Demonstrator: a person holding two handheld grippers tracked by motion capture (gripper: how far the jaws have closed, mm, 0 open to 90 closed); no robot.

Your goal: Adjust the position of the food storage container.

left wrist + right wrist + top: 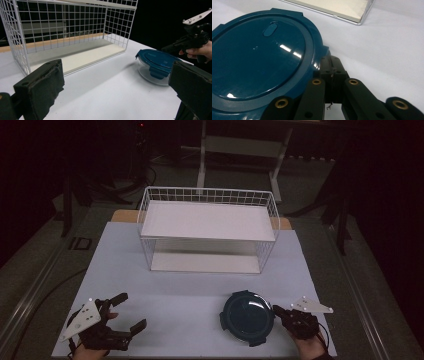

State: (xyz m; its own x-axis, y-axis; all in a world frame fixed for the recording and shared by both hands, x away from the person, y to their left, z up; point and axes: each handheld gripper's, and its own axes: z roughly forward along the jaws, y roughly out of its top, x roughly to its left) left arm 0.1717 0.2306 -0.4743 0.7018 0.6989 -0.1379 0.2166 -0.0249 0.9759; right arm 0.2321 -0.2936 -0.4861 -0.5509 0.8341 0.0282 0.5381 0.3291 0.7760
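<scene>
The blue-lidded container [247, 317] is seen at the desk's [190, 295] front right, just beside the right gripper [280, 312], whose jaws seem pressed together at its rim, while the wide-spread left gripper [127, 312] lies well apart.

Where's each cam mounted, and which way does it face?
High view: above the person's side, facing forward and down on the table, wire rack, container; both hands, left claw, right claw.
Left gripper view: on the left claw, wide open, facing rack and container; right claw beyond.
Right gripper view: on the right claw, shut at the lid's rim.
All share the container.
</scene>
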